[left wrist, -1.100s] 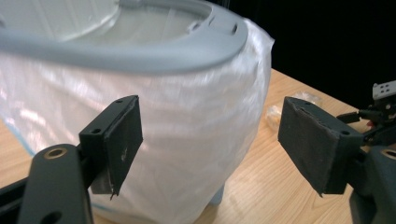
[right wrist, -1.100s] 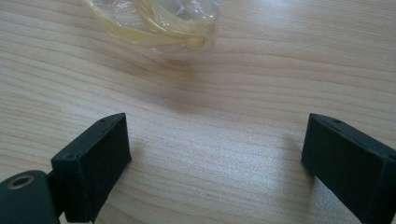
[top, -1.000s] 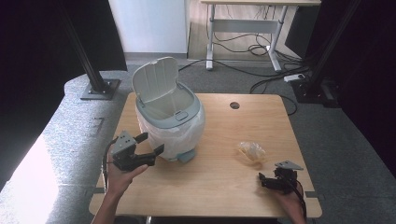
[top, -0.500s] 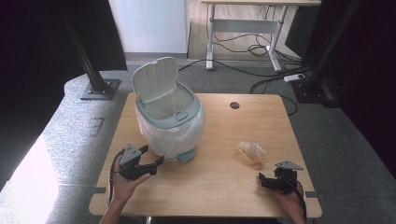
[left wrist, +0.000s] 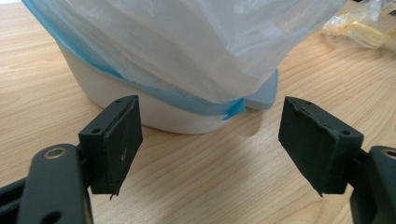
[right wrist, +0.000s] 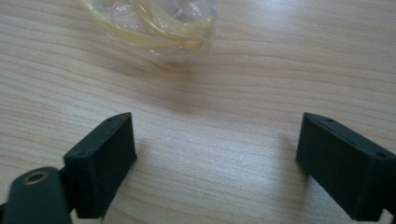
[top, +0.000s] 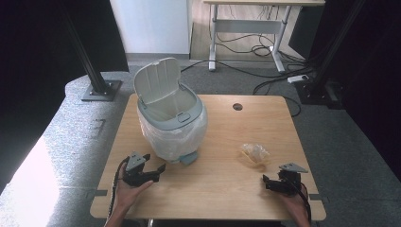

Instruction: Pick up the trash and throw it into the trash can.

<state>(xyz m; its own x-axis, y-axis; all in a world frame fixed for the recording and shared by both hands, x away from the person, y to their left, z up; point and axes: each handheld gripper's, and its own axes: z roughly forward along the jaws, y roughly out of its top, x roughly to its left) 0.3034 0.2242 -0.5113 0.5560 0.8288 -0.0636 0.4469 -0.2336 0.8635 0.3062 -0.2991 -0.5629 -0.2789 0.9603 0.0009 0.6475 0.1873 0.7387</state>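
A white bin (top: 171, 124) stands at the table's left middle with its lid (top: 157, 80) tipped up and a clear bag lining it. Its bag-wrapped base (left wrist: 154, 107) and grey-blue pedal (left wrist: 264, 91) are close ahead in the left gripper view. My left gripper (top: 158, 172) (left wrist: 210, 140) rests low by the front left of the bin, open, nothing between its pads. A crumpled clear-yellow wrapper (top: 254, 154) (right wrist: 154, 25) lies right of the bin. My right gripper (top: 266, 183) (right wrist: 215, 154) sits just short of it, open; its jaws have just been closing slightly on nothing.
The wooden table (top: 227, 137) has a round cable hole (top: 237, 107) at the back. A black stand base (top: 100, 90) is on the floor to the left. Cables (top: 265, 52) trail under a desk behind. Both hands are near the table's front edge.
My left gripper has sunk from beside the bin's wall down to the tabletop near the bin's base. The right gripper has stayed in place.
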